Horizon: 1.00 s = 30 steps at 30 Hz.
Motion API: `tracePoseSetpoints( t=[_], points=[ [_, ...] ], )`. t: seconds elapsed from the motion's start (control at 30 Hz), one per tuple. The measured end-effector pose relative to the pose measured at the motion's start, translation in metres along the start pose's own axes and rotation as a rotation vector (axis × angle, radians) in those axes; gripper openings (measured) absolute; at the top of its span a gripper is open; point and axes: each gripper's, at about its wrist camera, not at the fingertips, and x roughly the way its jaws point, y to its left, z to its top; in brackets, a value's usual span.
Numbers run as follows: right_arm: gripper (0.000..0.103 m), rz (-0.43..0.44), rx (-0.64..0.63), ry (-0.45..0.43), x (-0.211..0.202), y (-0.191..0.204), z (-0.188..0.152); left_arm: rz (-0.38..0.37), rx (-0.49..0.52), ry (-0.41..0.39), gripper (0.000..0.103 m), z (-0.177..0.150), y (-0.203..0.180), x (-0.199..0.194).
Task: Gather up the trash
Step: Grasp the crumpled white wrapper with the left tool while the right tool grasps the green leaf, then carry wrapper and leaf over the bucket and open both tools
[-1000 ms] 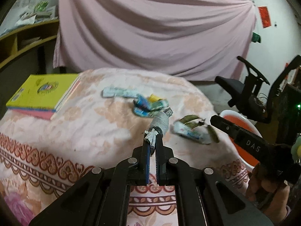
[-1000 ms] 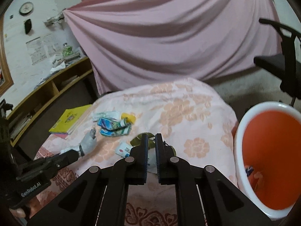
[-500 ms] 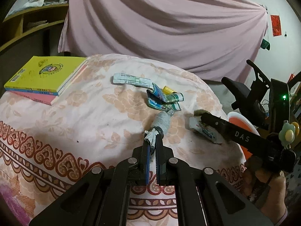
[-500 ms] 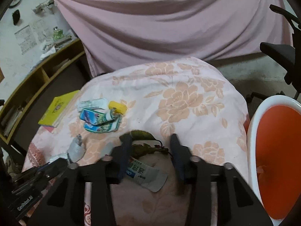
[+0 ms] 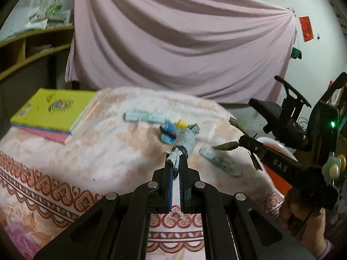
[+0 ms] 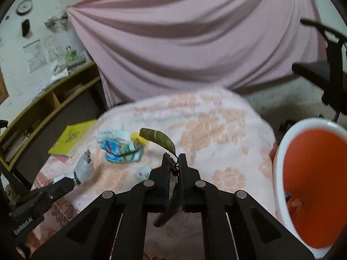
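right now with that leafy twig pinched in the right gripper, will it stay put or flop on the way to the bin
The leafy twig looks light and thin. The right gripper pinches only its stem, so the leaves will probably droop and sway. It may slip free if swung fast toward the orange bin.

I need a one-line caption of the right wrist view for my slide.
Right gripper shut on a leafy twig above the floral cloth, orange bin at right, left gripper holding a grey wrapper.

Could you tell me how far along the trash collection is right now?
Done: scraps already lie in the orange-lined white bin. In hand: left gripper grips a crumpled grey wrapper; right gripper grips a dry leafy twig. Left: blue packets and white sachet.
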Motion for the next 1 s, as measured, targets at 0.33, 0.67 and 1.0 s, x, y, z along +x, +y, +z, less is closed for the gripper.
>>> tracePoseSetpoints(
  t=[0.33,0.67,1.0],
  points=[
    [0.006,0.002,-0.03,-0.416,-0.084,-0.003,0.01,-0.05,0.111,-0.22,0.003,0.025,-0.053,-0.041],
    [0.006,-0.137,-0.064,-0.664,-0.147,-0.026,0.01,-0.188,0.246,-0.388,0.003,0.031,-0.125,-0.064],
    [0.006,-0.238,0.018,-0.671,-0.166,-0.078,0.001,-0.288,0.342,-0.279,0.003,0.023,-0.189,-0.029]
  ],
)
